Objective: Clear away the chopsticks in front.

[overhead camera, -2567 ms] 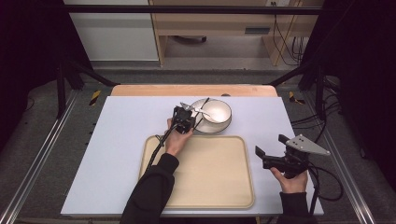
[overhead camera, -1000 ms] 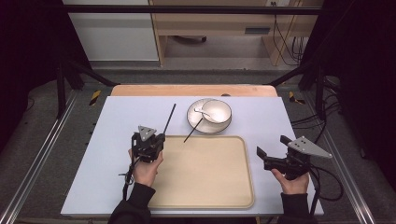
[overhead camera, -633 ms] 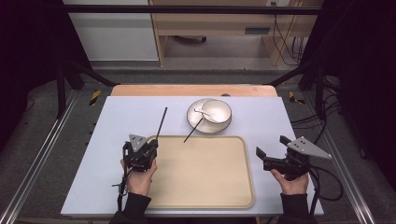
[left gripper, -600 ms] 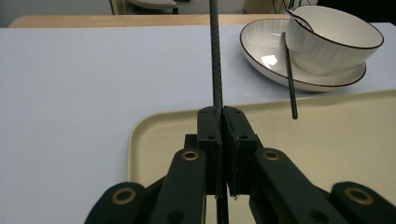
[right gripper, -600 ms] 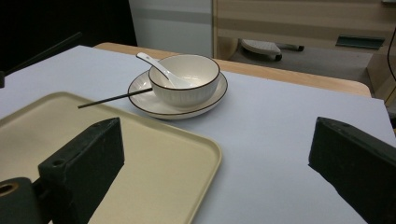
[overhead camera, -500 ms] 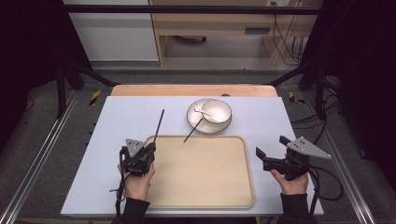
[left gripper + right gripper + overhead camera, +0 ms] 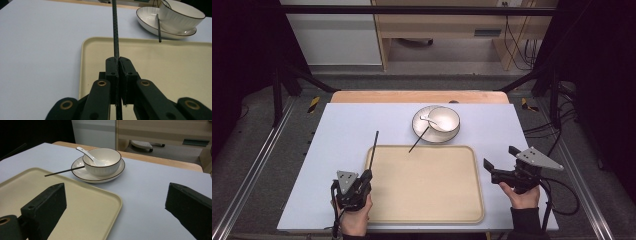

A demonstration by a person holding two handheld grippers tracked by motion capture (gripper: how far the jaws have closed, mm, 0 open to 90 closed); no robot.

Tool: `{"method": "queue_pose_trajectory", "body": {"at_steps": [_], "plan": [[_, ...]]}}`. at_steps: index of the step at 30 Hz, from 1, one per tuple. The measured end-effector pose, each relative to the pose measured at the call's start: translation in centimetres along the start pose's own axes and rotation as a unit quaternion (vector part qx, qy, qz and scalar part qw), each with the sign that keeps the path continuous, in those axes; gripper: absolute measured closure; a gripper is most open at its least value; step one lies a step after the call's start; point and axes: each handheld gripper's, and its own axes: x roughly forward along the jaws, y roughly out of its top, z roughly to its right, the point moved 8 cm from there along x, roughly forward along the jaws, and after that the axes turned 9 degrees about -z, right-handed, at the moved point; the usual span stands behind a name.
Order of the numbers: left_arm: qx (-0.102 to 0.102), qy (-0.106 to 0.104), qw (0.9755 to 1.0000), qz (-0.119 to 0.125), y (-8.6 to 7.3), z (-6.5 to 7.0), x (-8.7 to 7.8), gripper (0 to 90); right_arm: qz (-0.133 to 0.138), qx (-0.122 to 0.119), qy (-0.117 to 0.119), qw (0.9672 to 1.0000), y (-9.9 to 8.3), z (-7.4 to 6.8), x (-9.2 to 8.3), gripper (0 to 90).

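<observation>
My left gripper is shut on a black chopstick over the left edge of the beige tray. The stick points away towards the far side. In the left gripper view the jaws pinch the chopstick near its lower end, just above the tray. A second chopstick leans on the white plate, its tip over the tray's far edge. A white bowl with a spoon sits on the plate. My right gripper stands open and holds nothing right of the tray.
The tray lies on a pale table top with a wooden strip along its far edge. Cables trail from the right gripper off the table's right side. The bowl and plate stand beyond the tray in the right gripper view.
My left gripper has carried the chopstick from the plate back toward the near left, down to the tray's left edge. The right gripper has stayed in place.
</observation>
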Motion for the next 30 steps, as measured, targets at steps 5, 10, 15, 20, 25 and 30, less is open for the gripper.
{"method": "queue_pose_trajectory", "body": {"at_steps": [5, 10, 15, 20, 25, 30], "plan": [[-0.009, 0.006, 0.9999, -0.004, -1.0, -0.3, -0.1, 85.2, 0.000, 0.000, 0.000, 1.0000, 0.0, -0.1, 0.0, 3.5], [-0.009, 0.017, 0.9997, -0.017, -2.1, -0.6, 0.0, 85.2, -0.003, -0.002, 0.002, 1.0000, -0.1, -0.2, 0.1, 3.6], [-0.012, 0.023, 0.9991, -0.035, -3.2, -0.9, 0.5, 85.2, -0.005, -0.001, 0.002, 1.0000, -0.1, -0.3, 0.2, 3.6], [-0.011, 0.028, 0.9981, -0.054, -3.9, -1.0, 1.2, 85.1, -0.005, -0.003, 0.001, 1.0000, -0.1, -0.3, 0.3, 3.6], [-0.005, 0.038, 0.9966, -0.073, -4.4, -1.2, 1.8, 85.1, -0.006, -0.004, 0.002, 1.0000, -0.2, -0.3, 0.3, 3.6], [-0.005, 0.043, 0.9952, -0.088, -4.5, -1.3, 2.2, 85.1, -0.007, -0.002, 0.003, 1.0000, -0.2, -0.3, 0.4, 3.7]]}}
